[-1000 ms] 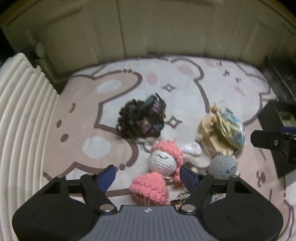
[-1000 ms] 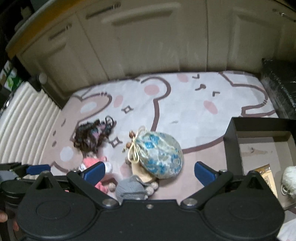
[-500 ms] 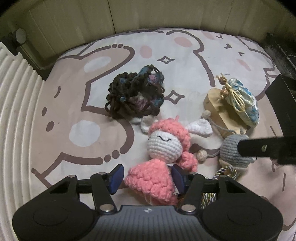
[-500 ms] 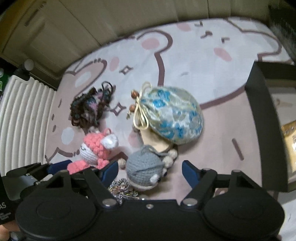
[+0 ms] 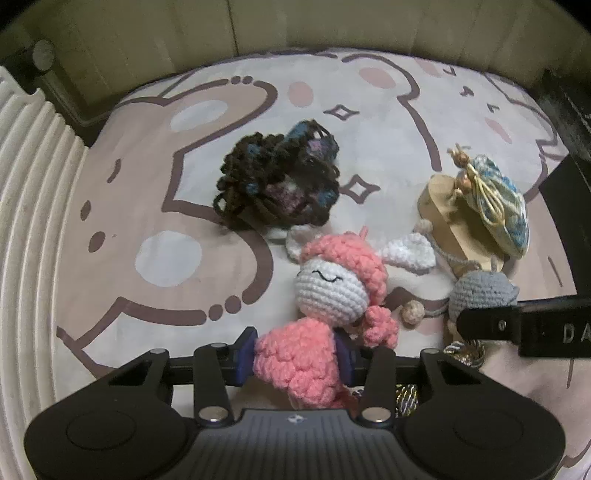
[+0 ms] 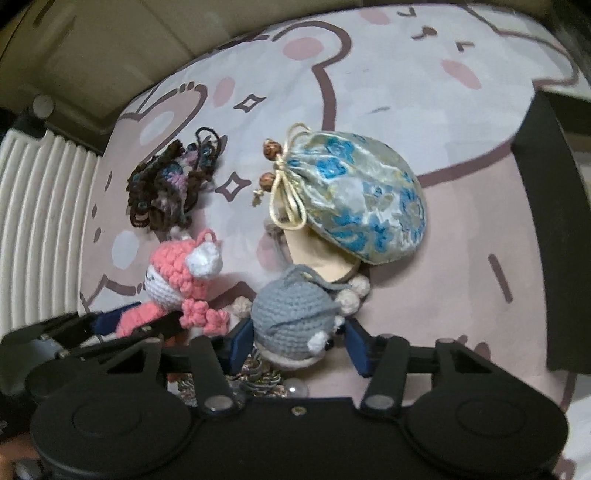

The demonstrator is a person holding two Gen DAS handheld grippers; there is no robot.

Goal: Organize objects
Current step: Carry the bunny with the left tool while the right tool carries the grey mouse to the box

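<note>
A pink crochet doll [image 5: 325,295] lies on the cartoon-print mat [image 5: 155,221]. My left gripper [image 5: 295,354] is shut on its pink body. The doll also shows in the right wrist view [image 6: 177,284]. A grey crochet toy [image 6: 295,317] sits between the blue pads of my right gripper [image 6: 295,347], which has closed in on it; it also shows in the left wrist view [image 5: 484,295]. A blue floral drawstring pouch [image 6: 362,206] rests on a beige wooden piece [image 6: 321,258] just beyond. A dark yarn bundle [image 5: 277,184] lies farther back.
A black box [image 6: 546,221] stands at the right edge of the mat. A white ribbed surface [image 5: 26,221] borders the left. Beige cabinet fronts [image 5: 295,26] close the back. A tasselled cord and clear bead [image 6: 266,380] lie under the right gripper.
Both grippers moved down and forward onto the toys. The left closed on the pink doll's body; the right narrowed around the grey toy.
</note>
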